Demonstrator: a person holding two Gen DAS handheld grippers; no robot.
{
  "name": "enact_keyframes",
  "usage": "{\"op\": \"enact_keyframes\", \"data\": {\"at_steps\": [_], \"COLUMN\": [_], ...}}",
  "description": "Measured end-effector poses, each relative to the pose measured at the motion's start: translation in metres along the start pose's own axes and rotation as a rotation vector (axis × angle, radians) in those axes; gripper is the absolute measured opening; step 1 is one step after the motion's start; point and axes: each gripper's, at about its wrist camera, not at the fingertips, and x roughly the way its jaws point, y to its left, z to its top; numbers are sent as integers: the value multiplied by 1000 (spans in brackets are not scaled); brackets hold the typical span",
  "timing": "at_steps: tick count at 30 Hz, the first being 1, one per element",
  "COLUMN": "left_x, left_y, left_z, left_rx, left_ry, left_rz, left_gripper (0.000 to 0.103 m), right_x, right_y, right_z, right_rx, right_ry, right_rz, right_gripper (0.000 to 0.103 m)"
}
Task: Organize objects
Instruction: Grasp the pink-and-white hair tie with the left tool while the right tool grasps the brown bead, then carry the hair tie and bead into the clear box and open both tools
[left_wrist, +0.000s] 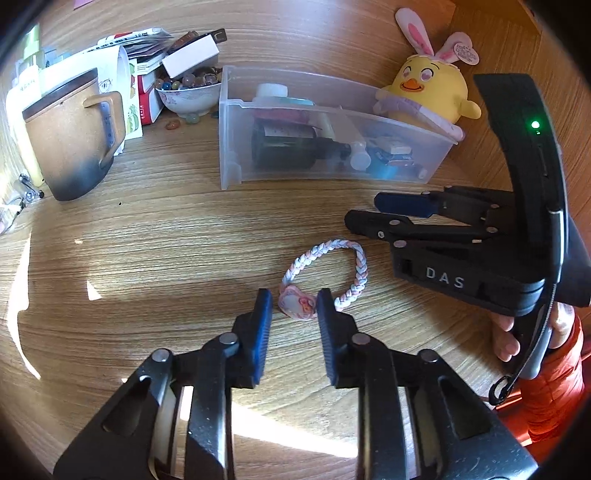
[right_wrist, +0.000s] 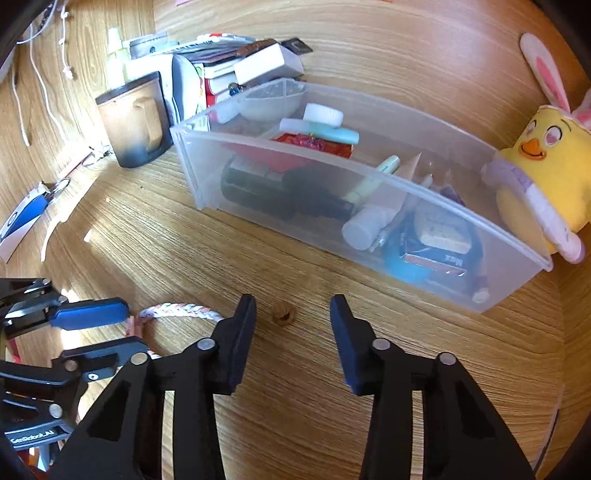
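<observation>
Left gripper (left_wrist: 293, 306) pinches bracelet charm (left_wrist: 297, 304).

The bin (left_wrist: 236, 122) stood on the desk (left_wrist: 155, 229). Left of the bin sat a bowl (left_wrist: 188, 98), and farther left a mug (left_wrist: 70, 136). Behind the bowl lay books (left_wrist: 147, 48) with a box (left_wrist: 190, 55) on top. A plush chick (left_wrist: 428, 88) leaned at the bin's right end. A bottle (right_wrist: 280, 192) lay inside the bin. Before the bin lay a braided band (left_wrist: 328, 273), and right of the band a small bead (right_wrist: 283, 314).
</observation>
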Motion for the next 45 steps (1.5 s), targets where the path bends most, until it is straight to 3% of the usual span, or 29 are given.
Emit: {"op": "enact_keyframes", "data": {"at_steps": [5,29,45], "left_x": [-2,-49,-75], "left_y": [3,-1,-12], "left_z": [1,50,88], "left_rx": [-5,-21,41], "left_ry": [-16,-210,-316], "left_rz": [26,0,3], "left_gripper": [19,19,19], "right_x": [1,-68,-105], "right_y": [2,-47,-78], "right_z": [0,-12,4], "right_rx": [4,179,212], "right_ry": [3,-183,-309], "right_rz": [7,5,-77], "right_gripper": [12,12,12]}}
